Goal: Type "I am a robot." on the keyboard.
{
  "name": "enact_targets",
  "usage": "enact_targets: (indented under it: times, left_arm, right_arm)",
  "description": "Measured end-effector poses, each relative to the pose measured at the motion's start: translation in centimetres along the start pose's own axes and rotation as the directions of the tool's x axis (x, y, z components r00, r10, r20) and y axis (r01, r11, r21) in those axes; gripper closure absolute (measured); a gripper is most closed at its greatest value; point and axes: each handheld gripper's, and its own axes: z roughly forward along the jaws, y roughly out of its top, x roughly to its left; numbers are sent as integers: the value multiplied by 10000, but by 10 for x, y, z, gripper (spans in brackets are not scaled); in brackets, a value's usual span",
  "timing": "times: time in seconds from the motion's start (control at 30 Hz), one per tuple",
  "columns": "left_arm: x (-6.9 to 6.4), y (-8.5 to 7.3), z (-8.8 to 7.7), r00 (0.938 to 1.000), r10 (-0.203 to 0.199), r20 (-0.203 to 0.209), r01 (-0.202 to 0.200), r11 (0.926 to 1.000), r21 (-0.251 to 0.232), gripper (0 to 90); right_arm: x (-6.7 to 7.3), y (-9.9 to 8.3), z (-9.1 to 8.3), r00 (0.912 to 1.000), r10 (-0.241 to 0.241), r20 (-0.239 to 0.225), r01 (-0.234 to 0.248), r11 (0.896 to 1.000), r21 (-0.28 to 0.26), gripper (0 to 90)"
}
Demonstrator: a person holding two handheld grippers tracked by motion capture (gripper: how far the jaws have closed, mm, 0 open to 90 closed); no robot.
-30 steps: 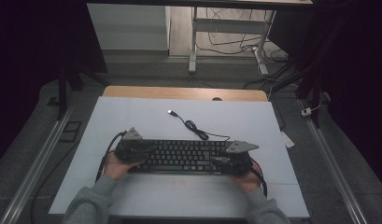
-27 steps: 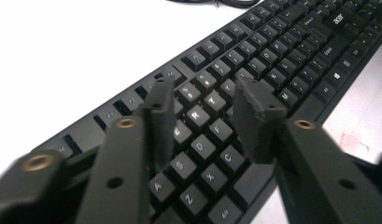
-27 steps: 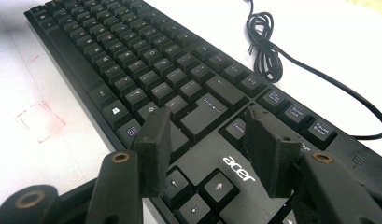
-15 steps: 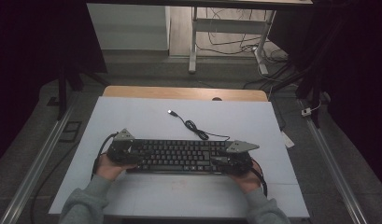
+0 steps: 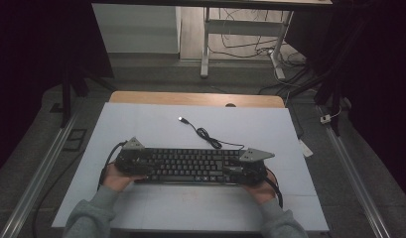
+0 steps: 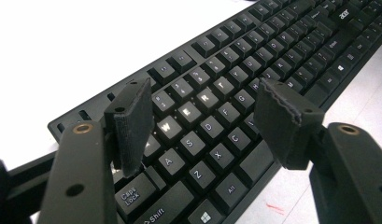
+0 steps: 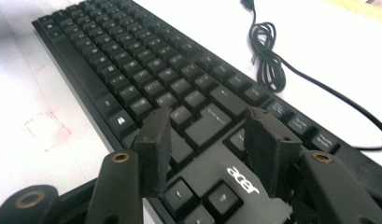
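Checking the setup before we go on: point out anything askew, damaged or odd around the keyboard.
Little stands out. The keyboard lies roughly square to the table's near edge, keys intact as far as visible. Its cable trails loose across the white mat, bunched in a small coil, plug unconnected. Faint red marks stain the mat beside the keyboard.

Black keyboard (image 5: 188, 166) with white key legends and a white logo. Black cable (image 5: 210, 139), coiled. Pale white table (image 5: 141, 124), faint red marks on it, tan wooden strip along the far edge. Grey sleeves (image 5: 86, 220).
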Motion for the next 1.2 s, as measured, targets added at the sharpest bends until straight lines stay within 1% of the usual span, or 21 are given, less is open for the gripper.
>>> enact_targets:
  times: [0.07,0.13,0.17,0.2,0.33,0.5,0.57,0.63,0.77,0.9,1.03,1.07,1.2]
  left_arm:
    - [-1,0,1,10000,-12,-13,12,10000,28,374]
    - [-1,0,1,10000,71,-7,-71,10000,64,373]
    - [-1,0,2,10000,62,-12,-62,10000,70,373]
    - [-1,0,2,10000,68,-12,-68,9999,81,374]
    - [-1,0,3,10000,69,-18,-68,9999,117,374]
    - [-1,1,4,10000,92,-21,-92,9999,146,374]
    - [-1,1,4,9999,103,-21,-102,9998,160,374]
    - [-2,1,5,9999,116,-26,-115,9998,171,374]
    - [-1,1,4,9999,128,-11,-128,9998,160,373]
    - [-2,1,5,9999,130,-27,-130,9998,159,373]
    - [-2,1,5,9999,161,-39,-161,9998,142,373]
    - [-2,1,4,9998,168,-45,-167,9998,139,373]
    - [-2,1,4,9999,141,-36,-140,9998,128,373]
  right_arm:
    - [1,4,3,10000,14,-81,-15,9999,-112,517]
    - [3,8,7,9997,-13,-225,9,9999,-172,517]
    - [4,11,9,9998,-47,-206,44,9998,-172,517]
    - [5,13,12,9994,-58,-343,50,9997,-224,518]
    - [11,20,22,9982,-166,-572,152,9996,-249,523]
    - [16,29,32,9977,-173,-662,167,9998,-91,535]
    - [17,31,37,9972,-129,-735,118,9998,-150,547]
    - [17,33,40,9968,-55,-792,49,10000,-83,562]
    - [18,37,48,9961,-46,-879,48,10000,19,631]
    - [21,40,55,9934,-180,-1130,204,9996,205,748]
    - [23,44,63,9916,-299,-1262,358,9984,447,867]
    - [23,45,66,9908,-314,-1313,374,9984,434,890]
    - [25,50,78,9898,-279,-1400,370,9974,624,897]
